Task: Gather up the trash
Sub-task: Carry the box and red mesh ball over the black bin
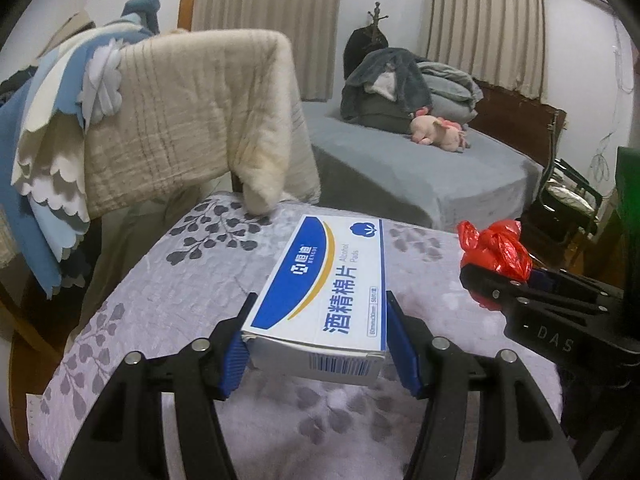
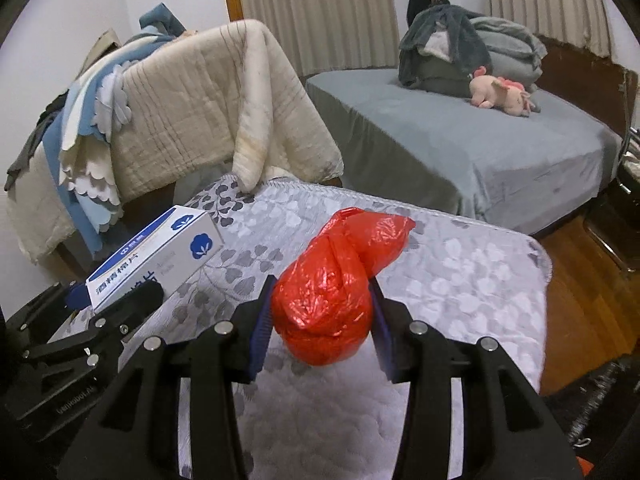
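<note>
Left gripper jaws clamped on one white-blue box, lifted above the leaf-print table. Right gripper jaws clamped on one red bag. Only right view shows wood floor. One pink plush on bed.

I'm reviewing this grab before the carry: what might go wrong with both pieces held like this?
The left gripper pinches only the near end of the alcohol pads box, so it may tip or slip out. The right gripper squeezes a soft red plastic bag, which may slide free or tear.
</note>
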